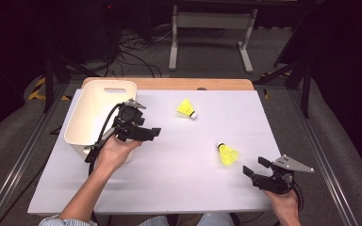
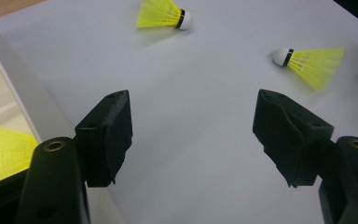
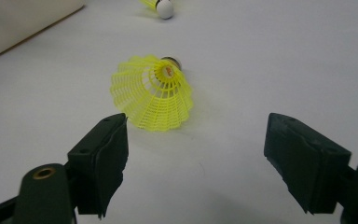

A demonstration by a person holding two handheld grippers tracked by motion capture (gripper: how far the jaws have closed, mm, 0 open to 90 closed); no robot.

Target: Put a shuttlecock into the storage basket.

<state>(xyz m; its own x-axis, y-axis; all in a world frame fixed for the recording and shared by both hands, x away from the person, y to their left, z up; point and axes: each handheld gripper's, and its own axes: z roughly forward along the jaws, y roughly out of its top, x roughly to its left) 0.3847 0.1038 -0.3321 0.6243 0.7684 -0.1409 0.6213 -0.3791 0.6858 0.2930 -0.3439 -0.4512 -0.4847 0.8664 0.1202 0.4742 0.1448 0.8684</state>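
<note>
A person's two forearms come in from the bottom edge of the high view, cut off near the elbows, each hand holding a black two-jaw tool. The left tool (image 1: 154,133) hovers beside a white plastic bin (image 1: 86,101) at the left of the surface (image 1: 179,188), its jaws spread wide with nothing between them. In the left gripper view a yellow shuttlecock (image 2: 0,151) lies inside the bin, cropped by the frame edge and partly hidden behind the jaw, so its cork cannot be seen. The right tool (image 1: 255,166) sits low near the front right corner, jaws wide apart and holding nothing. Just ahead of them lies a second yellow shuttlecock (image 1: 227,154) on its side, skirt towards the tool; its cork is mostly hidden behind the skirt in the right gripper view. A third yellow shuttlecock (image 1: 186,108) lies well apart, towards the far middle of the surface. The surface is a pale white sheet over a wooden top whose far edge shows as a tan strip. Beyond it the room is dark: grey floor, tangled black cables, and the white legs of a stand are just discernible.
</note>
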